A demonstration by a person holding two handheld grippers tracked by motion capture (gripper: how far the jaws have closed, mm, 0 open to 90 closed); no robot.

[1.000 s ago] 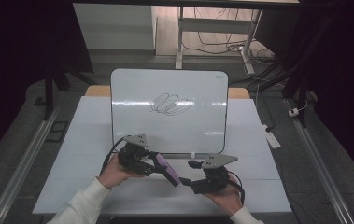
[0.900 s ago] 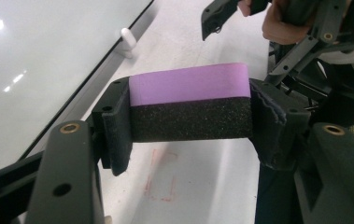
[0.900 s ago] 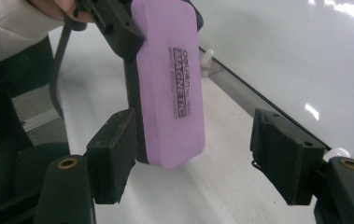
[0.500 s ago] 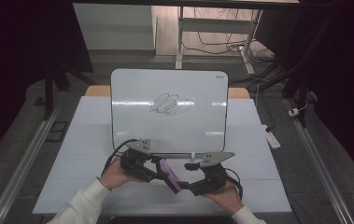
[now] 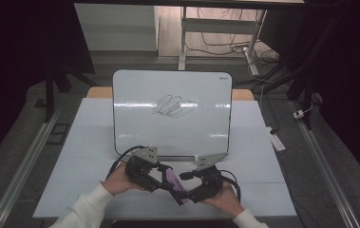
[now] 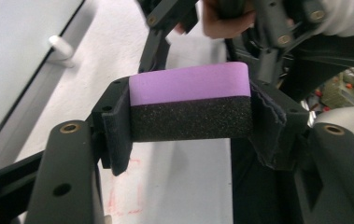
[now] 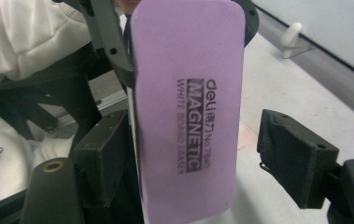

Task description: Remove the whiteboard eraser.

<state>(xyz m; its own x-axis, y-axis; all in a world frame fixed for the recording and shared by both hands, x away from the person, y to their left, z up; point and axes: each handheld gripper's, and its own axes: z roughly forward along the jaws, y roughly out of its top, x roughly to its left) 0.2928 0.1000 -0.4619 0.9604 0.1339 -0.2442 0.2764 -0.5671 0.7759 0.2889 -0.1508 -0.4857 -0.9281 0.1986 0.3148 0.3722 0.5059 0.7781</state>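
Observation:
A purple whiteboard eraser [image 5: 172,179] with a black felt underside is held above the table's front edge. My left gripper [image 5: 164,176] is shut on it. In the left gripper view both pads clamp the short ends of the eraser [image 6: 188,100]. My right gripper [image 5: 188,188] faces it from the right. In the right gripper view the eraser [image 7: 186,107] stands upright between the jaws of the right gripper [image 7: 200,154], close to the left pad [image 7: 102,156] and apart from the right pad [image 7: 296,158]. These jaws have just been opening and now stand open around it.
A whiteboard [image 5: 173,137] with a black scribble [image 5: 174,106] stands propped on the white table [image 5: 263,180] just behind the hands. A small white peg [image 6: 61,46] sits at its lower edge. A white object [image 5: 277,141] lies at the table's right edge.
Both hands stay at the front edge with the eraser between the grippers. The right gripper's grey plate has shifted slightly left, toward the left gripper.

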